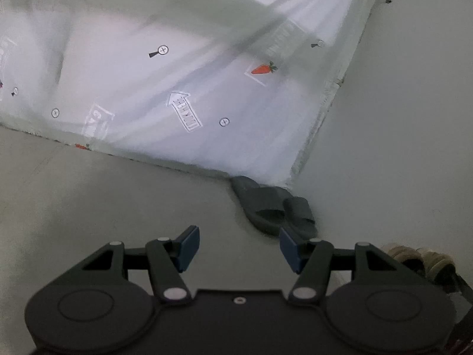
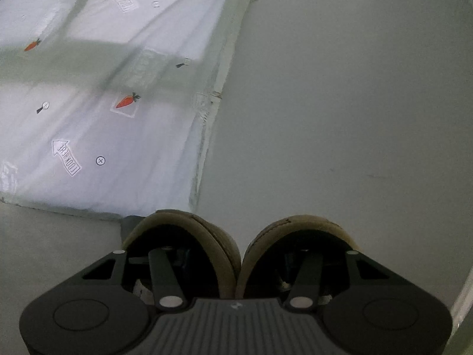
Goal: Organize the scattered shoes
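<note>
Shoes number four in what you can see: two dark grey slides and two tan shoes. Your left wrist camera shows the grey pair lying on the pale floor, overlapping each other at the corner of the mattress, just ahead of your left gripper. That gripper's two blue-padded fingers stand wide apart with nothing between them. At the right edge of the same view, part of the tan pair shows beside the gripper body.

Your right wrist camera looks straight down into the tan pair, which sit side by side with their inner edges touching. Your right gripper has one finger down inside each shoe opening, the arms spread; the tips are hidden in the dark interiors, so you cannot tell whether they press on anything. A sliver of grey slide shows just behind the left tan shoe, at the mattress corner.

The mattress sheet carries a repeated print: orange carrots, of which you can count two clearly in each view, small magnifier symbols, and a white arrow with lettering that reads upside down, seemingly "LOOK HERE". No brand shows on either pair.
</note>
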Motion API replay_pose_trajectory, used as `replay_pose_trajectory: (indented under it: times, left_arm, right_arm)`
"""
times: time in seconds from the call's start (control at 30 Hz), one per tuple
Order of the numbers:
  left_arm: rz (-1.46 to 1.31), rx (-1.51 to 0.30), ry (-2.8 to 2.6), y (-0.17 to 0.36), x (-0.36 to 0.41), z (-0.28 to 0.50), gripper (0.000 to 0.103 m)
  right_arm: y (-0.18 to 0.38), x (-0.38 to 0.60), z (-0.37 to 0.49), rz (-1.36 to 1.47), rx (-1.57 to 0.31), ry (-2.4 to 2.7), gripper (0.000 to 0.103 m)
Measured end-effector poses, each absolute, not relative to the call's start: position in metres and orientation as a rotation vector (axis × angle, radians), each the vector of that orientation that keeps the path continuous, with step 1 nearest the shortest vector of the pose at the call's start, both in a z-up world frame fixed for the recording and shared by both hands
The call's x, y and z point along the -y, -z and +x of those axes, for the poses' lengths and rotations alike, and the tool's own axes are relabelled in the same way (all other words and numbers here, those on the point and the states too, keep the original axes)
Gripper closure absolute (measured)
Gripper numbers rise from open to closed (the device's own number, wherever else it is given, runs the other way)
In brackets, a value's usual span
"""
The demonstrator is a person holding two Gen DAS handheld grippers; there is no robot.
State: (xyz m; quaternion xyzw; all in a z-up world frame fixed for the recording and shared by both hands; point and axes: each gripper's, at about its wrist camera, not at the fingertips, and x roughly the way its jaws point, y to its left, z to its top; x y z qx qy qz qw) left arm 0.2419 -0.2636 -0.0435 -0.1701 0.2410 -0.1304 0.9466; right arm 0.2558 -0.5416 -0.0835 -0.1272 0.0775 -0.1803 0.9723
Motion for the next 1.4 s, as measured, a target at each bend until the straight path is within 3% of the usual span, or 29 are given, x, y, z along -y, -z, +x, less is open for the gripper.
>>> replay_pose_trajectory:
  times: [0.47, 0.7, 0.97, 1.4]
  left_arm:
    - [-0.307, -0.6, 0.142, 0.06, 0.275, 0.331, 0.042]
    - [-0.344, -0.662, 0.139, 0.079, 0.3, 0.393, 0.042]
    - [-0.348, -0.703, 0.182, 0.1, 0.33, 0.437, 0.042]
    - [-0.394, -0.663, 0.177, 0.095, 0.326, 0.433, 0.042]
  right_arm:
    - [0.119, 0.545, 0.362, -0.301, -0.227, 0.201, 0.045]
    - [0.131, 0.579, 0.431, -0.191, -0.462, 0.149, 0.046]
    - [0.161, 0.621, 0.537, -0.058, -0.854, 0.073, 0.046]
    - [0.171, 0.618, 0.591, -0.093, -0.885, -0.063, 0.045]
